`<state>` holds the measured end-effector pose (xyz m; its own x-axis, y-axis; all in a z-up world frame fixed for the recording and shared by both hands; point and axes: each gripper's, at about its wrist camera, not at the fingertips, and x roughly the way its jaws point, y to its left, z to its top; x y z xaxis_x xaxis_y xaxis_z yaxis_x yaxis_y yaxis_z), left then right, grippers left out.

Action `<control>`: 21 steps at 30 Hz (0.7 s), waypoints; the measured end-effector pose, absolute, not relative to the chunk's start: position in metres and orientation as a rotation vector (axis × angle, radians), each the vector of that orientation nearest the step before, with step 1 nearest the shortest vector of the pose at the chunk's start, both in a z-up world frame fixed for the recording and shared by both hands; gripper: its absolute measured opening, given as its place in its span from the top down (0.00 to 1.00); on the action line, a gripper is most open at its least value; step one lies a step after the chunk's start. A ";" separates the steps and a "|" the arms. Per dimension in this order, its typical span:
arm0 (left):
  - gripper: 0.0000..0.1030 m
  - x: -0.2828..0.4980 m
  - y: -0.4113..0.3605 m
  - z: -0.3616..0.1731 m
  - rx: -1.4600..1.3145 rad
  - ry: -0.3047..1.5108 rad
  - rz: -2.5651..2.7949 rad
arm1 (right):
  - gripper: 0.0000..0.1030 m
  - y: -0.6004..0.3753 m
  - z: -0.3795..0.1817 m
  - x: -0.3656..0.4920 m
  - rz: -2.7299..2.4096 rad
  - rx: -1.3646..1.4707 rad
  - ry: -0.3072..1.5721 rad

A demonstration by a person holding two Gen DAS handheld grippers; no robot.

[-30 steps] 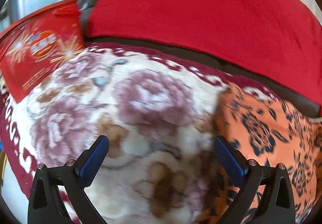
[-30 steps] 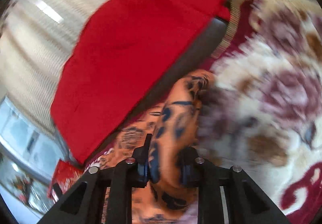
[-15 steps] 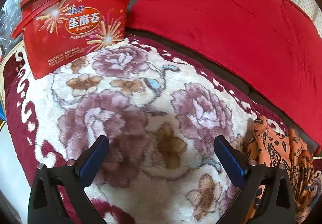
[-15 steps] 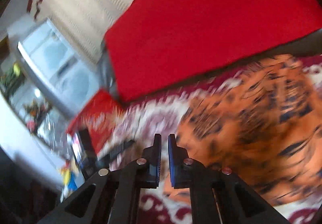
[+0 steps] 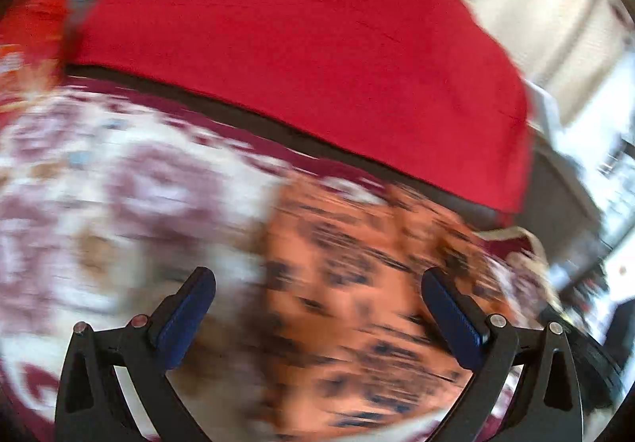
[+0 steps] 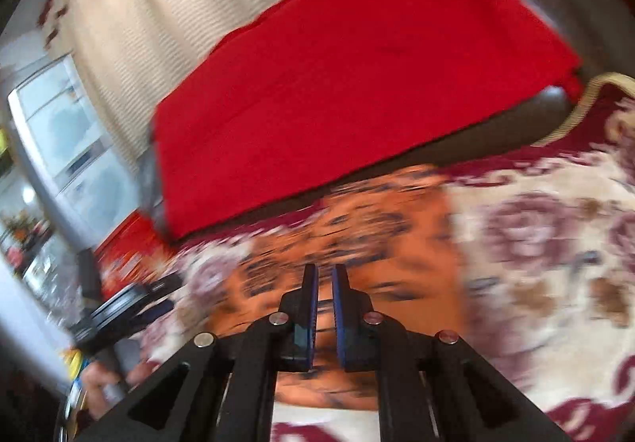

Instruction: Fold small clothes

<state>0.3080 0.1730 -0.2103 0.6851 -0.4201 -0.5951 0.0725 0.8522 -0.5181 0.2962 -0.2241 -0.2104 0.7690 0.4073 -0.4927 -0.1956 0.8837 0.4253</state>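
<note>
Left-wrist view, heavily motion-blurred: the left gripper (image 5: 317,293) has its two blue-padded fingers (image 5: 186,317) spread wide, with nothing between them. Beyond and below them lies the orange garment with a dark floral print (image 5: 357,283), spread on a plush cream blanket patterned with mauve roses and a maroon border (image 5: 119,203). The garment occupies the centre and right of this view, the bare blanket the left. Behind both runs a plain red cloth draped over a dark sofa back (image 5: 297,45). A red container (image 5: 27,29) shows at the far left edge, too blurred to read. Pale ribbed curtains (image 5: 547,5) fill the upper right.

Right-wrist view, also blurred: the right gripper (image 6: 324,279) has its fingers (image 6: 309,303) pressed nearly together, only a narrow slit between the pads, and no cloth is pinched there. The orange garment (image 6: 377,243) lies directly ahead of and beneath the fingertips on the rose blanket (image 6: 535,243), whose bare part lies to the right. The red cloth (image 6: 337,84) covers the sofa back above. At lower left a hand (image 6: 103,386) grips the black handle of the other gripper, near the red container (image 6: 131,243). A white glass-fronted cabinet (image 6: 67,148) stands at the left.
</note>
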 end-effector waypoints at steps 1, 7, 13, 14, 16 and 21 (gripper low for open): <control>0.00 0.309 0.160 -0.211 -0.489 0.783 -0.343 | 0.89 -0.239 -0.215 0.299 0.304 0.395 0.623; 0.00 0.313 0.104 -0.214 -0.490 0.802 -0.520 | 0.89 -0.259 -0.253 0.326 0.276 0.434 0.716; 0.00 0.329 0.076 -0.233 -0.583 0.952 -0.639 | 0.89 -0.280 -0.273 0.331 0.320 0.511 0.703; 0.00 0.330 0.071 -0.236 -0.596 0.971 -0.650 | 0.89 -0.285 -0.270 0.333 0.318 0.529 0.692; 0.00 0.330 0.065 -0.238 -0.610 0.971 -0.664 | 0.89 -0.293 -0.270 0.334 0.299 0.559 0.680; 0.00 0.321 0.037 -0.233 -0.590 0.976 -0.779 | 0.89 -0.300 -0.289 0.344 0.291 0.654 0.729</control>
